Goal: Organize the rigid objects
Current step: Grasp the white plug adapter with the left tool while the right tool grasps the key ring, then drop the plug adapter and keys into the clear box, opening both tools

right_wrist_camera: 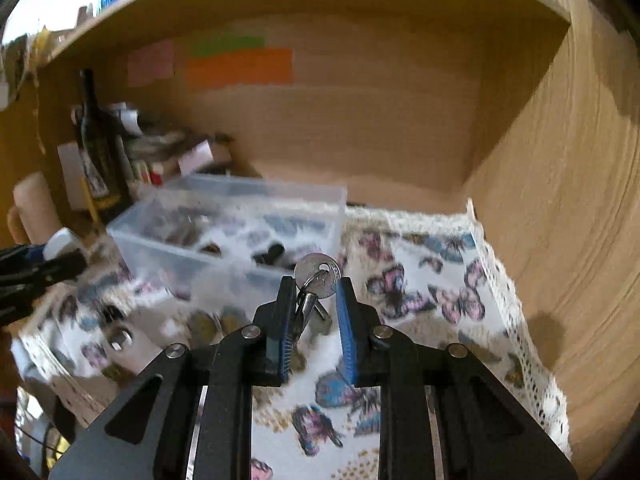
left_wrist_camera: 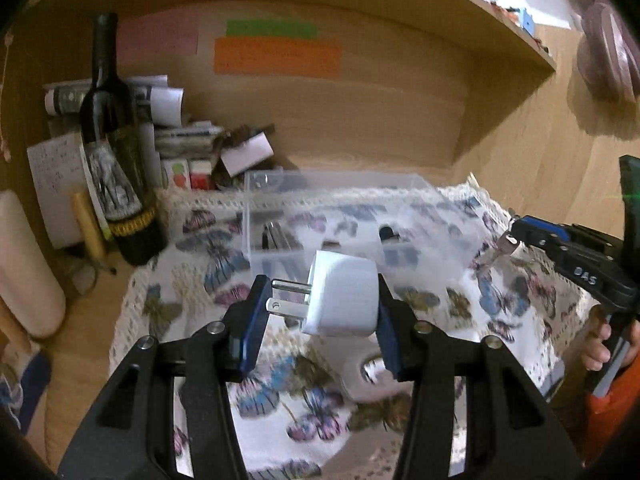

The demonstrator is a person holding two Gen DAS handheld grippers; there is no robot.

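My left gripper (left_wrist_camera: 320, 300) is shut on a white plug adapter (left_wrist_camera: 342, 298), prongs pointing left, held above the butterfly cloth (left_wrist_camera: 280, 420) just in front of the clear plastic box (left_wrist_camera: 256, 240). My right gripper (right_wrist_camera: 314, 304) is shut on a bunch of silver keys (right_wrist_camera: 318, 276) on a ring, held above the cloth to the right of the box (right_wrist_camera: 132, 232). The box holds several small dark objects. The right gripper with the keys also shows at the right of the left wrist view (left_wrist_camera: 508, 246). The left gripper and adapter show at the left edge of the right wrist view (right_wrist_camera: 60, 246).
A dark wine bottle (left_wrist_camera: 116, 152) stands left of the box, with papers and small cartons (left_wrist_camera: 188, 136) behind it. A pale roll (left_wrist_camera: 24, 264) lies at far left. A beige object with a metal part (left_wrist_camera: 372, 372) lies on the cloth. Wooden shelf walls (right_wrist_camera: 560, 200) close the back and right.
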